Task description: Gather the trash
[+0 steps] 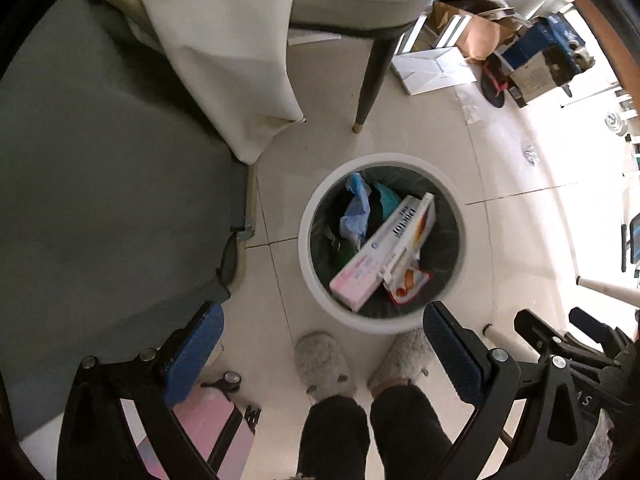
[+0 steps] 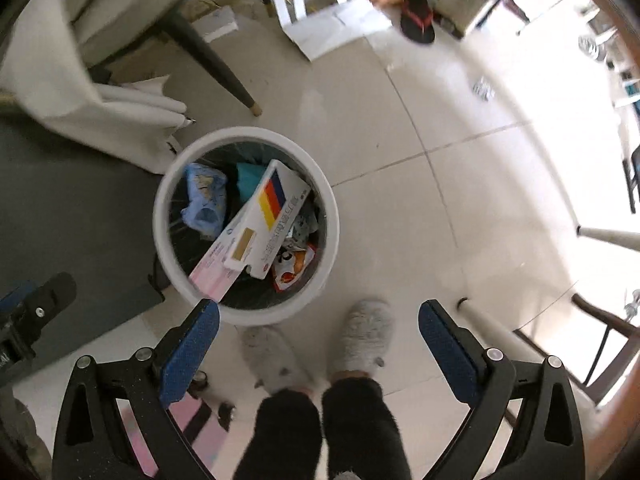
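Observation:
A round white trash bin (image 1: 320, 280) with a dark liner stands on the tiled floor; it also shows in the right wrist view (image 2: 168, 248). Inside lie a white carton (image 1: 404, 224), a pink box (image 1: 356, 276), a blue glove (image 1: 356, 208) and a red-orange wrapper (image 1: 408, 284). The carton (image 2: 272, 216) and pink box (image 2: 212, 276) lean on the rim. My left gripper (image 1: 324, 328) is open and empty, high above the bin's near edge. My right gripper (image 2: 320, 320) is open and empty, above the floor right of the bin.
The person's grey slippers (image 1: 324, 364) stand just in front of the bin. A chair with dark legs (image 1: 372, 76) and a white cloth (image 1: 224, 52) are behind it. A dark mat (image 1: 100, 200) lies left. Boxes and clutter (image 1: 480, 36) are at the back right.

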A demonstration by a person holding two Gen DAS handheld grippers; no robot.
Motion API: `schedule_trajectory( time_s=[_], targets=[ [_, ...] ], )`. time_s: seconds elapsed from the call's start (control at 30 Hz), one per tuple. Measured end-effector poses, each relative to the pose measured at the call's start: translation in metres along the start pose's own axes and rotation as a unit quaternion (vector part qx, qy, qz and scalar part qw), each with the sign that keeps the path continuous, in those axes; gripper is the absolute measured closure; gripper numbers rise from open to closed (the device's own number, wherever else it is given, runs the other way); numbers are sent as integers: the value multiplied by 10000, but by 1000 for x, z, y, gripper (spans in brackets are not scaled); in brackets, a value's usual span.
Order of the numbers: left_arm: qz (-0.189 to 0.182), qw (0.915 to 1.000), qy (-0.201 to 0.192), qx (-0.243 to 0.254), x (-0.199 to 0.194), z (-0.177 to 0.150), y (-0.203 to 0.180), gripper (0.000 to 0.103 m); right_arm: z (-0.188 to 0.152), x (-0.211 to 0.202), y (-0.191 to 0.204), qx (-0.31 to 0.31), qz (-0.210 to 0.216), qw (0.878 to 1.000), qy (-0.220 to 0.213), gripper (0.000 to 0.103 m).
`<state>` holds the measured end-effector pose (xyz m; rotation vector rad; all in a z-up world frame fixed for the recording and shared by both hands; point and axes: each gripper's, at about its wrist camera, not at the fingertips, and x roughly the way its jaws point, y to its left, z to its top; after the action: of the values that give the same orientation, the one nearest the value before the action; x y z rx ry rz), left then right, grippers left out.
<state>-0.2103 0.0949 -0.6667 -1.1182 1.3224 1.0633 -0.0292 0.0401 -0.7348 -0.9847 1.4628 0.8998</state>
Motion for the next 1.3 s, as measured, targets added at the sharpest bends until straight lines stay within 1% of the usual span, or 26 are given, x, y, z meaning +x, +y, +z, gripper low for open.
schedule_trajectory(
  time_s=[0.1, 0.2, 0.4, 0.53, 0.7, 0.77, 0.87, 1.07, 1.2, 1.3],
  targets=[
    [-14, 10000, -61, 38, -39, -13, -3, 1, -9, -47, 7, -164, -37, 9998, -128, 2],
    [-31, 9998, -161, 88, -88, -28, -5, 1, -22, -95, 9, -270, 2, 9994, -205, 2],
    [-218, 9987, -426, 162, -199, -60, -8, 1, -56, -220, 8, -509, 236, 9977, -374, 2],
    [-422, 9969, -629, 190, -272, -83, -11, 1, -81, -305, 5, -633, 468, 9955, -527, 2],
    [-729, 9918, -1006, 283, -357, -109, -17, 1, -111, -395, 3, -757, 770, 9911, -774, 2],
    [-837, 9892, -1164, 318, -387, -118, -16, 1, -123, -433, 0, -813, 903, 9885, -901, 2],
    [-1045, 9854, -1314, 298, -419, -129, -13, 1, -139, -479, -2, -901, 1037, 9846, -1084, 2],
    [-1392, 9764, -1633, 246, -480, -151, -6, 1, -162, -540, -1, -1020, 1309, 9769, -1350, 2],
    [-1598, 9710, -1768, 206, -503, -160, -4, 1, -175, -569, 0, -1145, 1485, 9724, -1388, 2],
    [-1748, 9673, -1824, 213, -515, -167, -4, 1, -180, -580, 0, -1176, 1590, 9706, -1376, 0]
  ],
)
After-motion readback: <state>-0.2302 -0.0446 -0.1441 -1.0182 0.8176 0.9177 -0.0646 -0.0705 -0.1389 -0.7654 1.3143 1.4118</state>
